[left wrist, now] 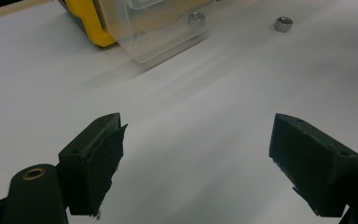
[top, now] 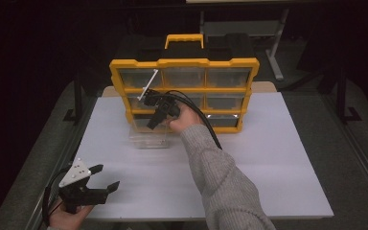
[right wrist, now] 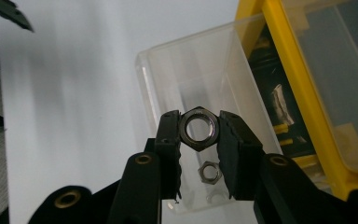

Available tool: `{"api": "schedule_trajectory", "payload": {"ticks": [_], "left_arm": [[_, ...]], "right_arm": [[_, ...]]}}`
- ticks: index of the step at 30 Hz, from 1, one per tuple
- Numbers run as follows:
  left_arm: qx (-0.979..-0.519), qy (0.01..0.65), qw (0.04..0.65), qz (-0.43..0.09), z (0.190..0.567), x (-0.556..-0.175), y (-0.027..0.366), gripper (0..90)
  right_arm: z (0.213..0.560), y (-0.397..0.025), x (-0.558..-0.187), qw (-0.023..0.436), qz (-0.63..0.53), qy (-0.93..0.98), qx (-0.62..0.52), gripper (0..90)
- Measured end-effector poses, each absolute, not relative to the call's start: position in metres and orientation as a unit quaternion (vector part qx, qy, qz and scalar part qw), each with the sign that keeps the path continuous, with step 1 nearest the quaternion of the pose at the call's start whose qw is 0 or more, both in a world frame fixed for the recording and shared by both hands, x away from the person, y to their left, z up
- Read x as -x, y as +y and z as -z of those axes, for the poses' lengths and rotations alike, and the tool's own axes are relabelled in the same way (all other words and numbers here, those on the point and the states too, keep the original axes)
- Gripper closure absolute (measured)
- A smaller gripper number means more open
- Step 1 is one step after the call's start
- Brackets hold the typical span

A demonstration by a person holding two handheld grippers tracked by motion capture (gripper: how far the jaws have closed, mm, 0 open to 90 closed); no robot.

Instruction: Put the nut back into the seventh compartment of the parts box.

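A drawer cabinet (top: 184,93) stands at the far middle of the desk (top: 278,167). A pulled-out drawer (top: 148,136) lies just before it with a nut (right wrist: 210,172) inside; another nut (left wrist: 283,23) lies on the desk beside the drawer.

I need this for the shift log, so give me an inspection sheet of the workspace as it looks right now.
Surface: white table top, bare across most of it.
Job's things: yellow organizer stands upright at the back; a clear drawer is pulled out onto the table; one nut held above it, another nut lies in it.
Clutter: a loose nut on the table beside the drawer.
Grippers: right gripper shut on the nut over the drawer; left gripper open, holding nothing, near the table's front left corner.
Cables: black cable trails from the right gripper along the sleeve.
Surroundings: dark, grey floor, metal frame legs behind.
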State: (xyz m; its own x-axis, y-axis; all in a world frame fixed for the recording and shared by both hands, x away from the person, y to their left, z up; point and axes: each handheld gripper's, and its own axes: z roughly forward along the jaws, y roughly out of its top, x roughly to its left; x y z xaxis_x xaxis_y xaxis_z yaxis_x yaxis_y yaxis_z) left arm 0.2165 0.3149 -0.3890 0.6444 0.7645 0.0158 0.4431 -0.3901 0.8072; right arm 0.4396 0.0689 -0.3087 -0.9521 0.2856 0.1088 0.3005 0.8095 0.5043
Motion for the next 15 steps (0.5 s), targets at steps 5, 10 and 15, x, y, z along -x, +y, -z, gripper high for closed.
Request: {"api": "schedule_trajectory", "payload": {"ticks": [5,10,15], "left_arm": [[-0.81,0.372,0.407,-0.197,0.389,-0.217,0.315,17.1],[-0.81,0.372,0.408,-0.197,0.39,-0.217,0.315,17.1],[-0.811,0.372,0.408,-0.195,0.39,-0.217,0.314,17.1]], "right_arm": [[0.321,0.07,-0.446,0.019,0.266,-0.95,0.162,69.0],[0.332,0.072,-0.447,0.009,0.255,-0.952,0.168,63.4],[0.331,0.067,-0.448,0.014,0.273,-0.946,0.173,63.4]]}}
